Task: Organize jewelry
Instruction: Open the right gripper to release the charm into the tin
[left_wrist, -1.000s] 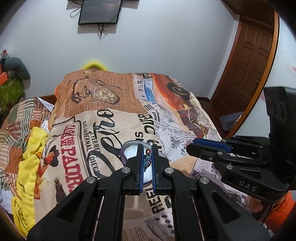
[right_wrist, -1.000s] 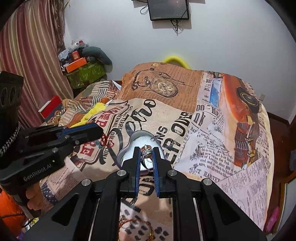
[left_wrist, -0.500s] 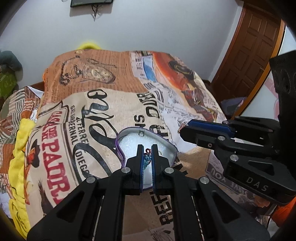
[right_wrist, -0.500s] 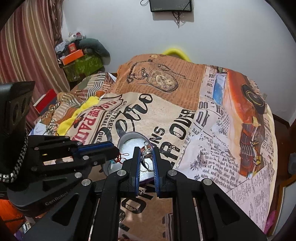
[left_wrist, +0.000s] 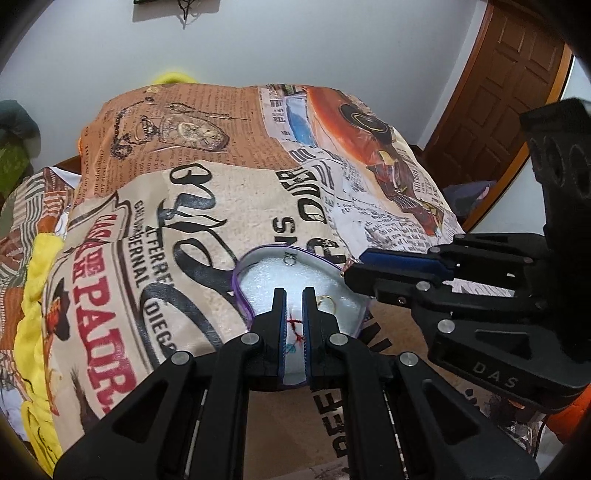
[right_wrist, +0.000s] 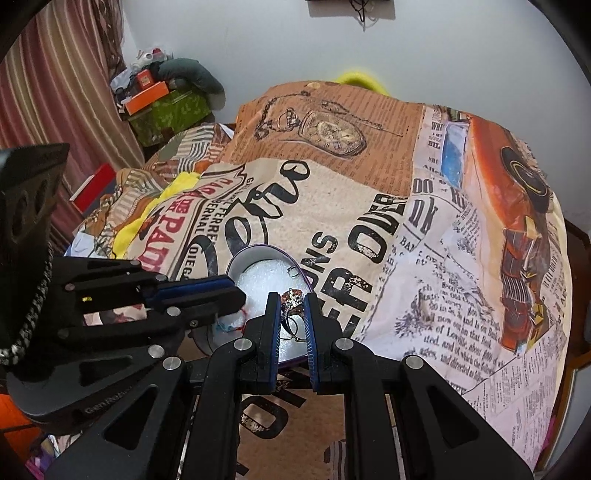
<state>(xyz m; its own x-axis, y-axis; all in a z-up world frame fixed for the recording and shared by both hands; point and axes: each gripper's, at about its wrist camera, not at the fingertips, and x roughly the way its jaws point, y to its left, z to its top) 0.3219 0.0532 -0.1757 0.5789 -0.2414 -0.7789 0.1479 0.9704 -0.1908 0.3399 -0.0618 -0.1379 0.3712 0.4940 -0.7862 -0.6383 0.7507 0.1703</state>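
A heart-shaped purple-rimmed tin lined with white foam lies on the printed bedspread; it also shows in the right wrist view. My left gripper is over the tin, shut on a red-thread and teal bead piece. My right gripper is over the tin's right half, shut on a jewelled ring. A small ring lies at the tin's far edge and a gold ring lies on the foam.
The bedspread covers the whole bed. A yellow cloth lies along its left side. A brown door is at the right. Boxes and clutter stand by the curtain at the far left.
Both grippers have moved forward and down over the tin, each still holding its piece. The tin now lies directly under both pairs of fingers.
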